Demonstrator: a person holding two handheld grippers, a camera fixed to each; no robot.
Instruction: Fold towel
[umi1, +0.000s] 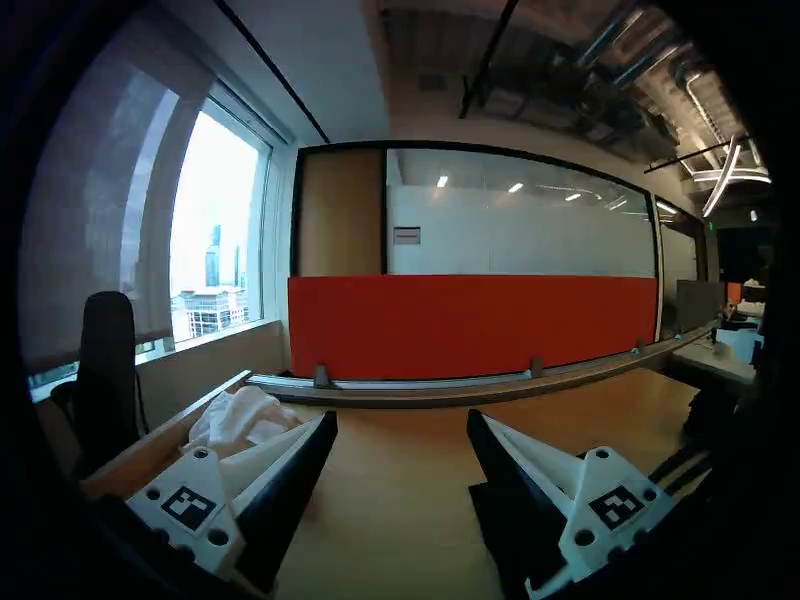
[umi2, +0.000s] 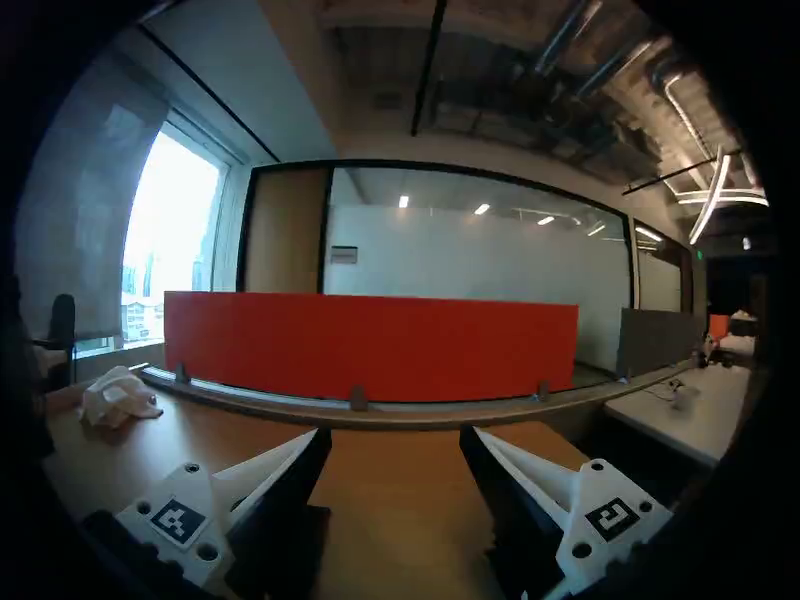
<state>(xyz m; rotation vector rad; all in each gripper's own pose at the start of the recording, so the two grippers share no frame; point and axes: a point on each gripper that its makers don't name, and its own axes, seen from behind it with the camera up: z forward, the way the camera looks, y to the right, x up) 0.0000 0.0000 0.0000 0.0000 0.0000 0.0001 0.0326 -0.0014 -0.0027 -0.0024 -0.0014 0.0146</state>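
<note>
1. The left tool (umi1: 400, 418) has its fingers spread wide with nothing between them, and the right tool (umi2: 394, 434) is just as wide and empty. Both sit low over the bare wood of the desk (umi1: 400, 520), on our side of the red partition (umi1: 470, 325).
2. The towel (umi1: 240, 415) lies in a crumpled white heap on the desk, in front of the partition's left end. It is near the left tool's left finger and well apart from the right tool.
3. We judge the step in hand to be the reach for the towel. To do it well, we would carry both tools toward the partition's left end. We would then draw the heap onto the open desk before the partition's middle, pick out two corners, and spread it flat before making any fold.
4. The towel's corners and hems are lost in the heap. In the left gripper view the left finger covers its near edge, so we cannot tell its shape or where a corner lies.
</note>
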